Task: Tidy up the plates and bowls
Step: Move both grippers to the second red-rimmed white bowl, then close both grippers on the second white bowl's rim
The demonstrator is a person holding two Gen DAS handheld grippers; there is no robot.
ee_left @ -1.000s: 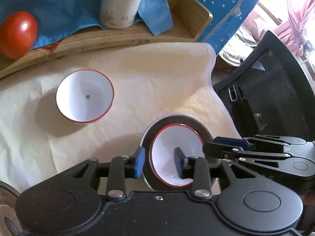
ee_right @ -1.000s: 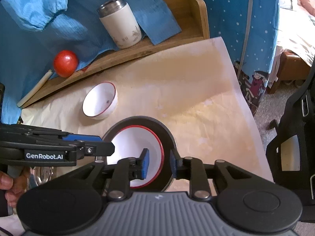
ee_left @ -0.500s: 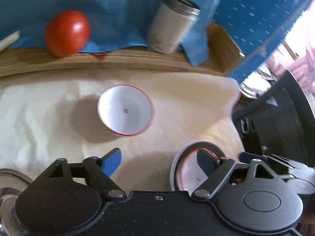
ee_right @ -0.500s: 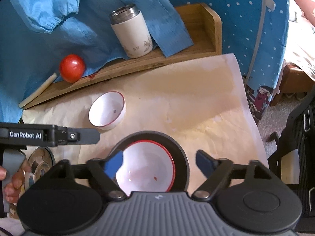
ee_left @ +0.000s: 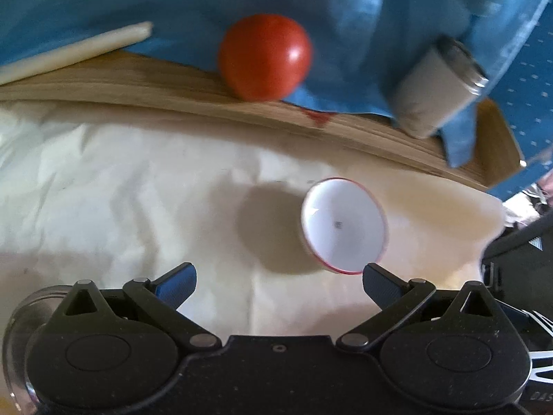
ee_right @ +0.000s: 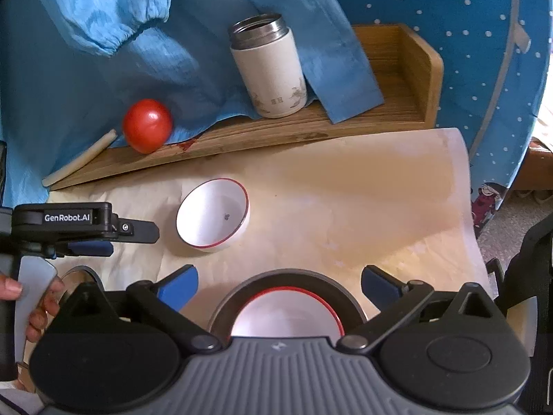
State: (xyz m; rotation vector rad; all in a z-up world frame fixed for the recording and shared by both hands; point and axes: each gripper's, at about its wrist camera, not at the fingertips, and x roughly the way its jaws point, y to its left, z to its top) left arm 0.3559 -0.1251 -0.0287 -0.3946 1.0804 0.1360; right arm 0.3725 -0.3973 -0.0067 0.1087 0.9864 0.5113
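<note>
My right tongs (ee_right: 279,285) are spreading their blue-padded jaws wide, with nothing pressed between them. At six o'clock in their view, nearest me, a red-rimmed white bowl (ee_right: 287,314) sits nested inside a round grey metal plate (ee_right: 290,276); both rest on the surface (ee_right: 363,207), which is covered with crinkled cream paper. I judge this bowl-on-plate pair to be a finished placement, which is why the pads stand clear of it on both sides.

My left tongs (ee_left: 279,282) are also opening, empty, above bare paper. Their right pad tip sits just beside the near rim of a second red-rimmed white bowl (ee_left: 344,224), at about one o'clock in the left view and ten o'clock in the right one. It stands alone and upright, so I take it as the next piece to gather. A clear glass dish (ee_left: 20,328) peeks out at eight o'clock, mostly hidden behind the tongs' body.

Farther off, at twelve o'clock, a raised wooden tray (ee_right: 408,79) holds things outside my job: a shiny red tomato (ee_left: 265,57), a pale stick (ee_left: 76,52) and a cream steel-topped flask (ee_right: 268,69), all resting against draped blue cloth (ee_right: 103,34).
</note>
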